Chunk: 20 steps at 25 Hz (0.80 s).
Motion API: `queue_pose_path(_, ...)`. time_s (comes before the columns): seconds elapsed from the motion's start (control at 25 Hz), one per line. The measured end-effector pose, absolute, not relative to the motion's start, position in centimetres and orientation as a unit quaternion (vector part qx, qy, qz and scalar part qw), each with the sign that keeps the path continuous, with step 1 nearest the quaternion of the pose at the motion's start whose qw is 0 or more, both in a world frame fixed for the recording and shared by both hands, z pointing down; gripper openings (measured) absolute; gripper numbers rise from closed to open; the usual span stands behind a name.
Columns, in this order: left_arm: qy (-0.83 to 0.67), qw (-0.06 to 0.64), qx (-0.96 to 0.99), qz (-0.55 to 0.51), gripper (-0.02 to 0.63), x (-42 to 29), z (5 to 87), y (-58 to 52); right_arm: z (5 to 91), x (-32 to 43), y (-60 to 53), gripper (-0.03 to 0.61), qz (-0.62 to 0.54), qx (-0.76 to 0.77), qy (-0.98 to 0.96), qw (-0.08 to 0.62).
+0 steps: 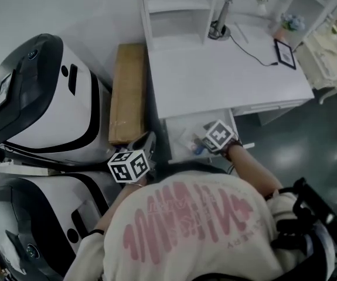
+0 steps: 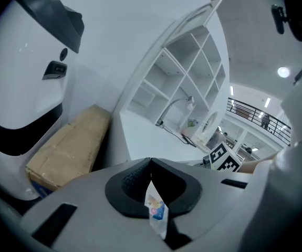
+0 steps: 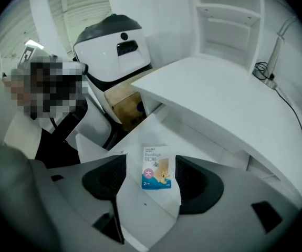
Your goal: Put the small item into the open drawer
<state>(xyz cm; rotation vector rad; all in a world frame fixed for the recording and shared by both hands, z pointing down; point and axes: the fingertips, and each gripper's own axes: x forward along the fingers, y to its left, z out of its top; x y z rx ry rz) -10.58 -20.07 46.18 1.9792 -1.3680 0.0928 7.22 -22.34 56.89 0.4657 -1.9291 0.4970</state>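
The left gripper [image 2: 152,178] has its jaws closed on a thin packet [image 2: 156,210], held edge-on beside the white desk [image 1: 227,75]. The right gripper [image 3: 151,163] hangs over the open drawer [image 3: 140,133] with jaws wide apart. A bandage packet [image 3: 156,168] lies flat on the drawer floor between them.

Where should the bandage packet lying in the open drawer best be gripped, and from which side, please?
Probably grip the bandage packet across its two long edges, coming straight down from above. It lies flat, label up, on the floor of the drawer, and the open jaws of the right hand-held gripper flank those edges.
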Motion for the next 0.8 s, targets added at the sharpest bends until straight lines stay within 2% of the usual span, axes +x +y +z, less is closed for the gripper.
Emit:
queue_pose_path(0.28,-0.515,0.337,0.786,0.052,0.031,-8.6,44.3,-19.1,52.9,8.2,-22.4,0.302,0.247,0.298,-0.827,0.407)
queue_pose_path(0.48,-0.52,0.32,0.791,0.035,0.031,-9.3,42.3,-19.5,49.0,8.9,-23.7,0.298,0.307,0.385,-0.827,0.271)
queue_pose_path(0.68,-0.524,0.276,0.805,0.048,0.031,-9.3,40.0,-19.9,44.9,8.8,-24.0,0.232,0.324,0.416,-0.83,0.181)
queue_pose_path(0.8,-0.52,0.251,0.815,0.041,0.031,-8.9,37.7,-20.2,42.1,8.3,-24.2,0.22,0.312,0.423,-0.839,0.142)
